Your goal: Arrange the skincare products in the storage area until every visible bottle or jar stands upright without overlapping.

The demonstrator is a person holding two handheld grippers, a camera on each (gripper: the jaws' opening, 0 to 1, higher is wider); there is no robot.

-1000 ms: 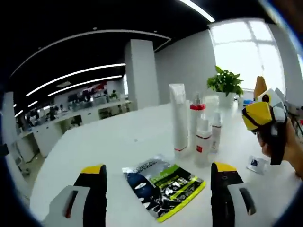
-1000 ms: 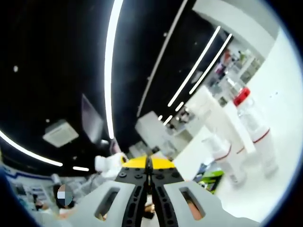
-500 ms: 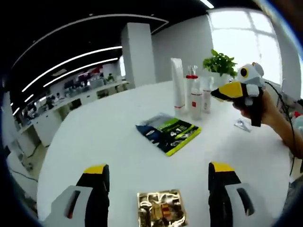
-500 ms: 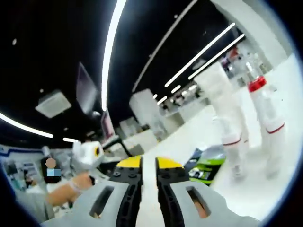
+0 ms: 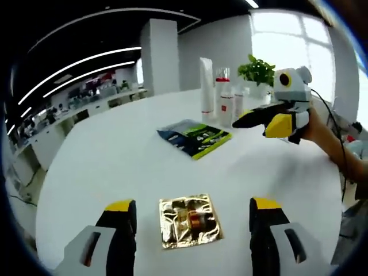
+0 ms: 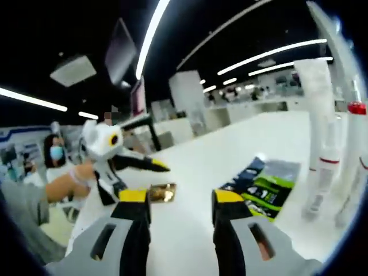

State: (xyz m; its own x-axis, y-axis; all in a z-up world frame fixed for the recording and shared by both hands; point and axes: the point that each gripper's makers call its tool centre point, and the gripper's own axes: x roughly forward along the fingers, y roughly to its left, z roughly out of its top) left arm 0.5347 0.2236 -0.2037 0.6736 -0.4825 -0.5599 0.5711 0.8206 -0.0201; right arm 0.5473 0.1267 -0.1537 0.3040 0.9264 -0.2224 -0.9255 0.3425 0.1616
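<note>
On white round table [image 5: 115, 155] | open-plan office | gold sachet [image 5: 190, 219] flat | both grippers' jaws apart, empty

Bright window glare (edges warped)

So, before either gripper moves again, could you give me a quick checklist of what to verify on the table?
1. Left gripper open and empty: ok, its jaws stand wide apart around nothing.
2. Right gripper open and empty: ok, jaws apart, nothing between them.
3. Tall white tube and red-capped bottle upright: ok, they stand in a group at the far side.
4. No overlap within that group: cannot tell, the bottles stand close and partly hide each other.
5. Gold sachet lies flat, just ahead of the left gripper: ok for a pick.
6. Green and black sachet lies flat on the white table, apart from the bottles: ok.
</note>
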